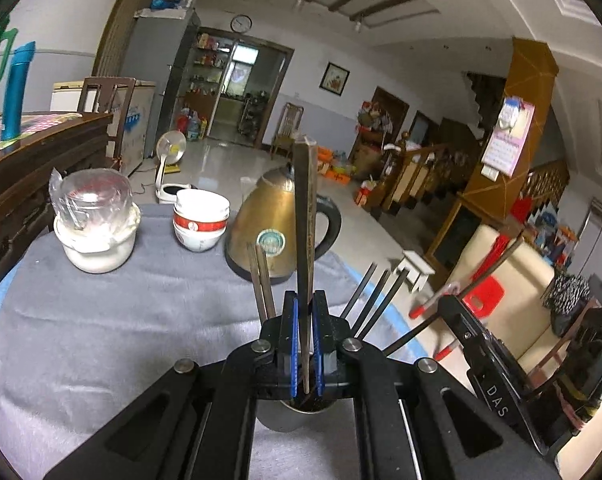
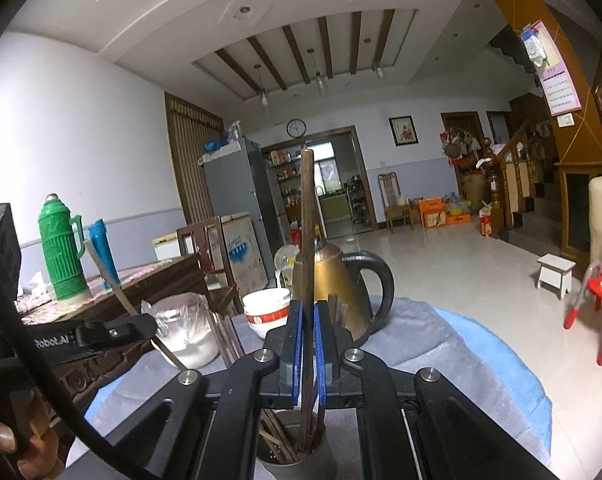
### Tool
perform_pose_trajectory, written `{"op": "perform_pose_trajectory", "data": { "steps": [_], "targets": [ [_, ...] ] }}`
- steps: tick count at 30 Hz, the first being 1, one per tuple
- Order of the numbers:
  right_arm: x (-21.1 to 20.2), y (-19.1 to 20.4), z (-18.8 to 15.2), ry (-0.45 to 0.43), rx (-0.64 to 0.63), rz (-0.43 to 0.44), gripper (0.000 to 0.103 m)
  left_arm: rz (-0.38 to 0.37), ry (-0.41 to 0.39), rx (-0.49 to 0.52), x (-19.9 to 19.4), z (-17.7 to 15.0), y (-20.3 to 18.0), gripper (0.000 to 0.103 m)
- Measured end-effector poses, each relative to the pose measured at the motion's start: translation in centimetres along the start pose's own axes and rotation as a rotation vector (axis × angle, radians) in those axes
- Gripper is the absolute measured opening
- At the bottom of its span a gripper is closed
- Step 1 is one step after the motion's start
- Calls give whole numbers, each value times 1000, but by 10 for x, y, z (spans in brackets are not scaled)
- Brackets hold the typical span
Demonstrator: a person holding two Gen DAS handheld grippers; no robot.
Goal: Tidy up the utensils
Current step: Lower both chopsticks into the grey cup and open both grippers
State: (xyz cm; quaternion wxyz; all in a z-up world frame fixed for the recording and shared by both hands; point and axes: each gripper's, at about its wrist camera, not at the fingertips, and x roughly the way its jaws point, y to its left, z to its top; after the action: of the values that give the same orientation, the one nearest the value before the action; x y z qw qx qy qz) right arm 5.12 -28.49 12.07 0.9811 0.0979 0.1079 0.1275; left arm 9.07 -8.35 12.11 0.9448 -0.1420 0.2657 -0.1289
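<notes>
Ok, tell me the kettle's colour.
Brassy gold kettle with a black handle; clearest in the left wrist view.

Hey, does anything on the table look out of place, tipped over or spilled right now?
Nothing is spilled or tipped. The kettle, stacked bowls and covered jar stand upright on the grey cloth. The chopsticks splay unevenly out of the metal cup.

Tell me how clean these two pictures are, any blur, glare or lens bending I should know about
Left wrist view: strong fisheye bending with dark corners; the red stool and right gripper are smeared, while the chopsticks in the left gripper stay sharp. Right wrist view: same curved edges, the floor shows pale window glare, and the chopstick between its jaws is crisp.
</notes>
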Motion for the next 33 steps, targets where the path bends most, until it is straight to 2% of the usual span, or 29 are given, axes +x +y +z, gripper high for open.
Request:
{"op": "perform_pose_trajectory", "data": {
  "steps": [11,20,33],
  "targets": [
    [22,-10,-20,99,-3,12,6,3,95,47,22,-14,-3,7],
    [34,-11,-29,153,-7,18,6,36,154,70,33,-19,-9,7],
    [43,-9,-37,199,-15,14,6,53,198,83,42,-22,-12,7]
  ]
}}
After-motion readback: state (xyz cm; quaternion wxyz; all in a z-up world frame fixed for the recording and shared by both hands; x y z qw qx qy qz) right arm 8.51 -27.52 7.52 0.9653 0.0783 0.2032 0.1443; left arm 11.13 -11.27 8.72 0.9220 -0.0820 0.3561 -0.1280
